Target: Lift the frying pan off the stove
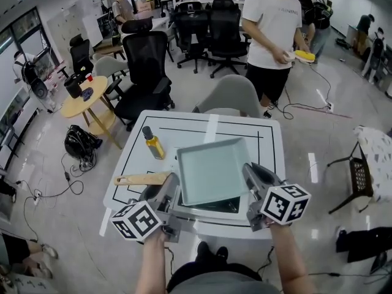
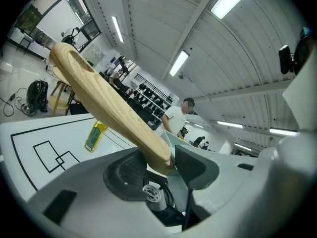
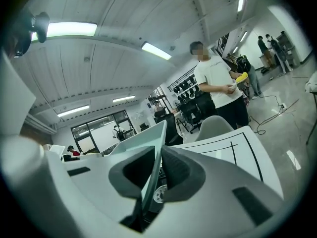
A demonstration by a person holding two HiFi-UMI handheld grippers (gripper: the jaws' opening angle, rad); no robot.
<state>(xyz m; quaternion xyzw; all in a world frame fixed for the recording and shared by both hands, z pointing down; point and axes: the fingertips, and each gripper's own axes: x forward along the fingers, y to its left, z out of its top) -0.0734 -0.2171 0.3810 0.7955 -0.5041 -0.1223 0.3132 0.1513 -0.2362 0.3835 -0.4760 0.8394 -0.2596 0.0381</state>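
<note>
Two clenched grips: left claw (image 2: 168, 163) on the frying pan's (image 1: 214, 170) wooden handle (image 2: 106, 108), right claw (image 3: 157, 171) on rim (image 3: 147, 139).

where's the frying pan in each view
Head view: frying pan at centre, over the white table.
Left gripper view: its wooden handle runs from upper left down into the jaws.
Right gripper view: its rim stands edge-on between the jaws.
Shared landmark: the person in the white T-shirt, behind the table in all three.
</note>
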